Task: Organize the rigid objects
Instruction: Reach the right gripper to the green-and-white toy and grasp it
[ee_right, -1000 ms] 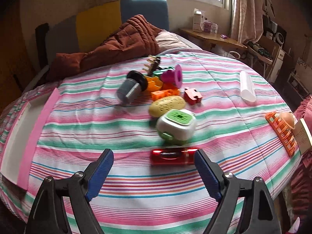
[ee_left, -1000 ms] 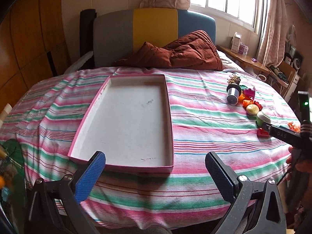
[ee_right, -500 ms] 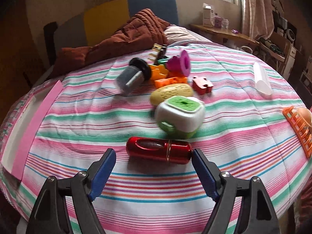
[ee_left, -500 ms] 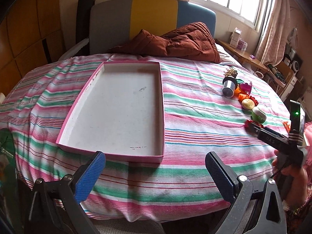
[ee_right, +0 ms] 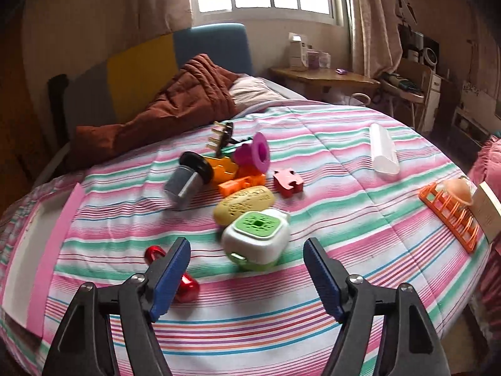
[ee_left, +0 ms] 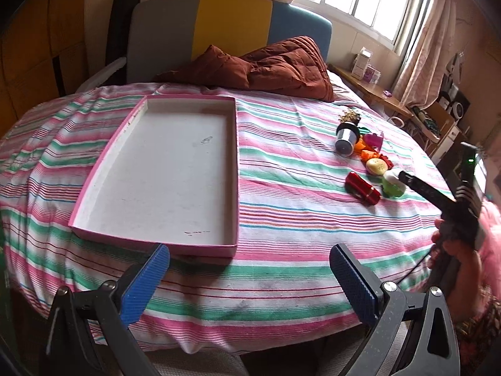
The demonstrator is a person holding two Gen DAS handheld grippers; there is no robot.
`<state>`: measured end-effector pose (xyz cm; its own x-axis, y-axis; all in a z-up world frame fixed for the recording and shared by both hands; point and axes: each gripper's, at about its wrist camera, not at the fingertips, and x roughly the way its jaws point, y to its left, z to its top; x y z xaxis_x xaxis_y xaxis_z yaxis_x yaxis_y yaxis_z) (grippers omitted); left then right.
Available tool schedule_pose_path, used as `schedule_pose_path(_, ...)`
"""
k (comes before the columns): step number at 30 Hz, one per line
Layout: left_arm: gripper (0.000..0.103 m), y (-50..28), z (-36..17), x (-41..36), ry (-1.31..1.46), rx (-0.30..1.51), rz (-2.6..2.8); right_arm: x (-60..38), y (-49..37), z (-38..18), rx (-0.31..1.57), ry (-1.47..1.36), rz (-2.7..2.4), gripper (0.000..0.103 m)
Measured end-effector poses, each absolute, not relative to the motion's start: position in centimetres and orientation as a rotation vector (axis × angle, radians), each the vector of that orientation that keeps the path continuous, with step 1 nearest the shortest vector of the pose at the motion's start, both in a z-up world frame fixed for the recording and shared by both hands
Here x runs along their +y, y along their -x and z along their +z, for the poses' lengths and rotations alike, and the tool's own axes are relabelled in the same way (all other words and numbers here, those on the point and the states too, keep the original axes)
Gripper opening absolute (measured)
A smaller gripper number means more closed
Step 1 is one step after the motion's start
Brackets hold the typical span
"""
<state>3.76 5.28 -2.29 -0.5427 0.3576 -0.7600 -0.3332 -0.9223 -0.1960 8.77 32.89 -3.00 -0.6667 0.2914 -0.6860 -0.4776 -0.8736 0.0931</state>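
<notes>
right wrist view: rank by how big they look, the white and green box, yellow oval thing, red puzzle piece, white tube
1. white and green box, though it lies nearest the camera
2. yellow oval thing and white tube look about alike; the tube lies farther off, so unranked
3. red puzzle piece

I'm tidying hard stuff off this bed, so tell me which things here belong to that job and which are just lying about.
For the job:
- pink tray
- red tube
- white and green box
- yellow case
- grey cup
- red puzzle piece
- orange rack

Just lying about:
- brown quilt
- striped bedspread
- side table
</notes>
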Motion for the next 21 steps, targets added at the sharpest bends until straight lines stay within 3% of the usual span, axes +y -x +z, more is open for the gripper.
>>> schedule_pose_path(7, 0.103, -4.4, -1.8, 6.0, 1.189, -0.009, 2.455, 32.8, -5.9, -5.1, 0.160, 1.077, 2.475, 0.064)
schedule_pose_path(8, 0.103, -4.5, -1.8, 6.1, 1.187, 0.000, 2.457, 32.8, -5.5, -5.5, 0.144, 1.095, 2.465, 0.060)
schedule_pose_path(11, 0.103, -4.6, -1.8, 6.2, 1.185, 0.022, 2.463, 34.0, -5.2, -5.6, 0.227, 1.099, 2.482, 0.059)
schedule_pose_path(14, 0.103, -4.6, -1.7, 6.2, 1.184, 0.017, 2.462, 37.0, -6.3, -5.5, 0.530, 1.073, 2.483, 0.056)
schedule_pose_path(18, 0.103, -4.3, -1.8, 6.3, 1.192, -0.001, 2.444, 43.4, -10.1, -7.7, 1.248, 0.922, 2.355, 0.055)
schedule_pose_path(20, 0.103, -4.3, -1.8, 6.5, 1.195, -0.002, 2.438, 45.9, -12.0, -8.7, 1.442, 0.838, 2.265, 0.056)
schedule_pose_path(21, 0.103, -4.2, -1.9, 6.5, 1.199, -0.003, 2.436, 46.7, -12.9, -8.6, 1.448, 0.788, 2.248, 0.057)
